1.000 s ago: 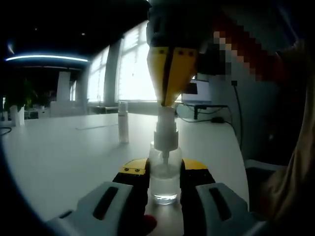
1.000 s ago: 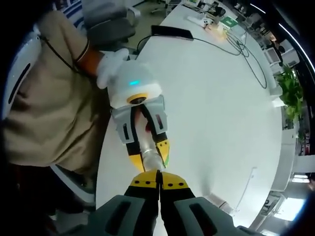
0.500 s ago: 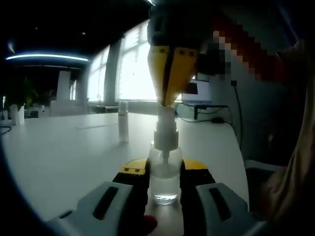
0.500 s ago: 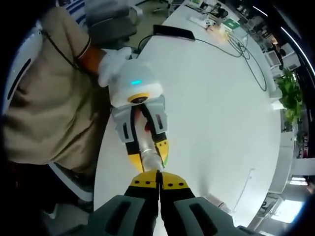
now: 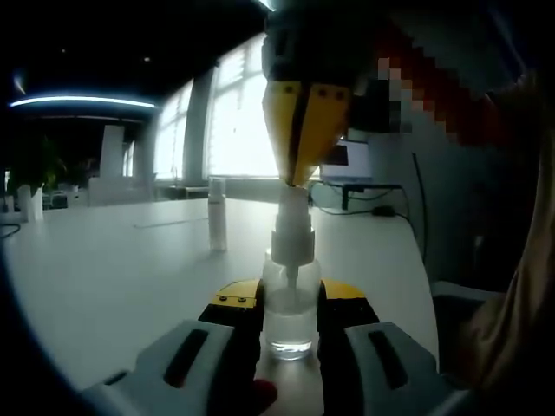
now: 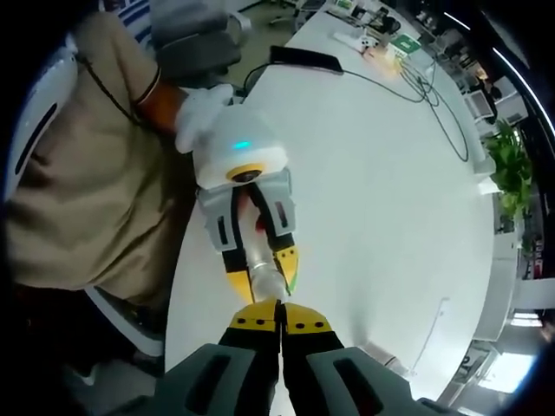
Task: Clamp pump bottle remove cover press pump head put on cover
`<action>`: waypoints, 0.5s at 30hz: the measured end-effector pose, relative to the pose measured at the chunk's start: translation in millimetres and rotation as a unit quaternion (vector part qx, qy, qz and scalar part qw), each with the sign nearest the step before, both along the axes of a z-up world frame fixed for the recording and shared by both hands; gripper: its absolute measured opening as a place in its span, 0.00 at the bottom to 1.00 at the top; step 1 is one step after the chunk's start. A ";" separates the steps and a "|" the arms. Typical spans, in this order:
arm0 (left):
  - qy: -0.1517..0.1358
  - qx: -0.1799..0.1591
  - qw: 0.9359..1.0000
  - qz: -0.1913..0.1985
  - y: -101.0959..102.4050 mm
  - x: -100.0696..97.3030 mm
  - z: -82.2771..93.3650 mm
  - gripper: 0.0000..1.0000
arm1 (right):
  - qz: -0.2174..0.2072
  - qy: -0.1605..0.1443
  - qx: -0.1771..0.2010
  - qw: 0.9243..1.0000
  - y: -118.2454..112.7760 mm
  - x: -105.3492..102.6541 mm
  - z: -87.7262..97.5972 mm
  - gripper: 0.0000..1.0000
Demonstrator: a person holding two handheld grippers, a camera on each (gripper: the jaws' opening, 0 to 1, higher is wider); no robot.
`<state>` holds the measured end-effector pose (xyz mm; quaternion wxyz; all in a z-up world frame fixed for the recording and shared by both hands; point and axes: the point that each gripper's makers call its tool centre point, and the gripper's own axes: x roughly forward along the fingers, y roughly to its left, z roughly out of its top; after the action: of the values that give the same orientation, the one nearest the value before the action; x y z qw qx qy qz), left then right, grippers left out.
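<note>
Right, the left gripper (image 5: pixel 290 334) is clamping the clear pump bottle (image 5: pixel 290 316) between its yellow-tipped jaws, and the bottle is standing upright on the white table (image 5: pixel 113 269). In the left gripper view the bottle's lower body is showing in the gap between the jaws, with clear liquid in the bottom part, while its sides are tucked behind the black pads. The white pump head (image 5: pixel 291 227) is rising above the collar, and the right gripper (image 5: pixel 295 178) is coming down from above with its two yellow jaws pressed together, the tips sitting right on the pump head's top. The upper part of that gripper is running into shadow and is hard to read.

Further back on the table a slim white cylinder is standing upright, probably the cover (image 5: pixel 217 215), though against the bright windows it is too hazy to be sure.

Looking down in the right gripper view, the right gripper (image 6: pixel 279 316) is showing its jaws shut with no gap, and they are hiding the pump head. The bottle (image 6: pixel 263 277) is peeking out just beyond them, held in the left gripper (image 6: pixel 260 269), behind which a gloved hand (image 6: pixel 198 113) is partly covered by the grey housing. A beige sleeve (image 6: pixel 78 165) is cut off at the edge.
</note>
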<state>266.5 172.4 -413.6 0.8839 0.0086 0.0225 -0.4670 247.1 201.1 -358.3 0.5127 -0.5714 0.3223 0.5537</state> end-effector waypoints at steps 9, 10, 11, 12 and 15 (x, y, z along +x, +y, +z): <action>0.000 0.000 1.000 0.000 -0.5 -0.2 0.2 0.15 | 0.004 -0.003 -0.002 1.000 -1.6 0.6 0.5 0.00; 0.000 0.000 1.000 0.000 -0.6 -0.3 0.2 0.15 | 0.004 -0.003 -0.002 1.000 -1.6 0.8 0.5 0.00; 0.000 0.000 1.000 0.000 -0.7 -0.4 0.2 0.15 | 0.004 -0.003 -0.002 1.000 -1.6 0.7 0.4 0.00; -0.001 0.001 1.000 0.000 -0.7 -0.5 0.3 0.15 | 0.006 -0.003 0.000 1.000 -1.2 1.0 0.5 0.00; -0.001 0.001 1.000 0.000 -0.8 -0.8 0.4 0.15 | 0.005 -0.002 0.000 1.000 -0.2 2.5 0.5 0.00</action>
<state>265.7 171.5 -413.3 0.8840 0.0097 0.0221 -0.4669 249.6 200.9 -357.8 0.5107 -0.5741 0.3184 0.5552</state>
